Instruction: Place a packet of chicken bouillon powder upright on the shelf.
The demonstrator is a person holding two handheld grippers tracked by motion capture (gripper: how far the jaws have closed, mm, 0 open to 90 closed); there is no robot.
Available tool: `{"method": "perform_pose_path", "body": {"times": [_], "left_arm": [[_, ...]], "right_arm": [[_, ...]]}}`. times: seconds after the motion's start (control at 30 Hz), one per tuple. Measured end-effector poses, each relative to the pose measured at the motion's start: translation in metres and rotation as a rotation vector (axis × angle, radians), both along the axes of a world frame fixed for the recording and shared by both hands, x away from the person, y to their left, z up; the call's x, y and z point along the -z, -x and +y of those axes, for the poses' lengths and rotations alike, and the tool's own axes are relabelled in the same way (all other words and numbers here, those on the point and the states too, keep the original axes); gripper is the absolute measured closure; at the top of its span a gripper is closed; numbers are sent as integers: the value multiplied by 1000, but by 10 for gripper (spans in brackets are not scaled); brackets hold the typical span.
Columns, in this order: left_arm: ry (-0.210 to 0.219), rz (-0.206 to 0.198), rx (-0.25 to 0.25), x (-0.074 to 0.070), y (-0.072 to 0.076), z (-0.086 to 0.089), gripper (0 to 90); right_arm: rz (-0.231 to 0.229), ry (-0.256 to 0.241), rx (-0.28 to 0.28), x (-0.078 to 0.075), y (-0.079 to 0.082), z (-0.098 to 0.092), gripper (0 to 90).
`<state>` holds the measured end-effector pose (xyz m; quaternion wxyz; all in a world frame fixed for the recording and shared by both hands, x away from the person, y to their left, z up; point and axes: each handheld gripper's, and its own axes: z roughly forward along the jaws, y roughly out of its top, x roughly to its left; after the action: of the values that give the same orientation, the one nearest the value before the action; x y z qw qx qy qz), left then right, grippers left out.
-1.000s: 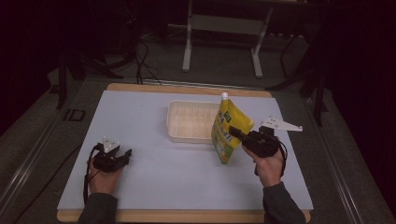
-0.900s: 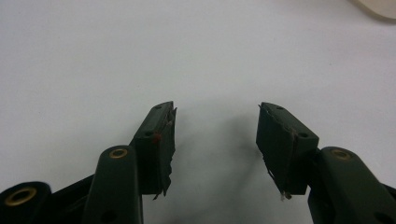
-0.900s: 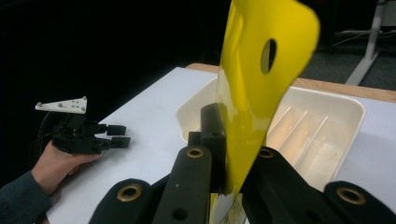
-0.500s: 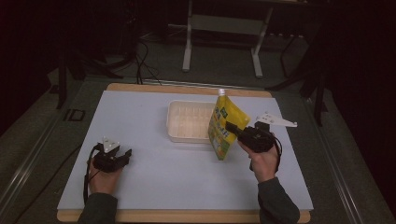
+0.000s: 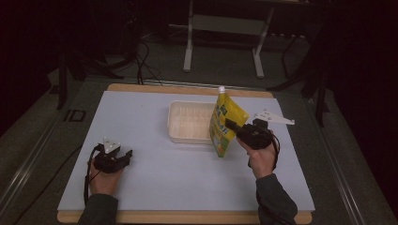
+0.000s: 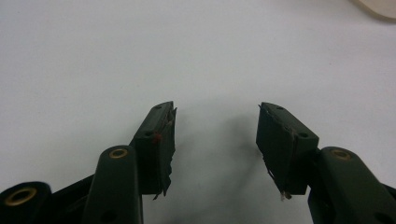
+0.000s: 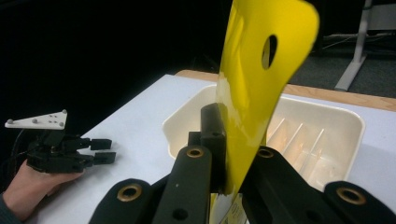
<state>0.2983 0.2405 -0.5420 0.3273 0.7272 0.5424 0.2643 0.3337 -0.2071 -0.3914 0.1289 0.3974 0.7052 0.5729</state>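
A pale blue-white table (image 5: 155,183) with a wooden edge carries a cream ridged tray (image 5: 190,123) toward its far side; a hand (image 5: 104,176) rests near the front-left corner.

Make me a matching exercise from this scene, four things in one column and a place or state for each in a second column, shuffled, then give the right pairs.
Things:
1. yellow pouch
2. white tray
3. left gripper
4. right gripper

States or places:
A. open, with nothing between its jaws
B. lying on the table, ribbed inside, with nothing in it
C. held upright beside the tray, its white cap on top
D. shut on the pouch's flat edge

Pairs: 1-C, 2-B, 3-A, 4-D
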Motion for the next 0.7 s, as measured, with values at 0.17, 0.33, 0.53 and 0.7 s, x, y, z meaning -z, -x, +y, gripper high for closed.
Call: {"method": "perform_pose_path", "body": {"times": [0.17,0.33,0.53,0.7], "left_arm": [[1,1,0,0,0,0,464],[1,0,0,0,0,0,464],[2,0,0,0,0,0,464],[4,-1,-1,0,0,0,464]], "right_arm": [[-4,-1,8,0,-3,1,900],[-7,1,14,0,-5,2,900],[-6,2,20,0,-9,3,900],[-8,7,26,0,-11,5,900]]}}
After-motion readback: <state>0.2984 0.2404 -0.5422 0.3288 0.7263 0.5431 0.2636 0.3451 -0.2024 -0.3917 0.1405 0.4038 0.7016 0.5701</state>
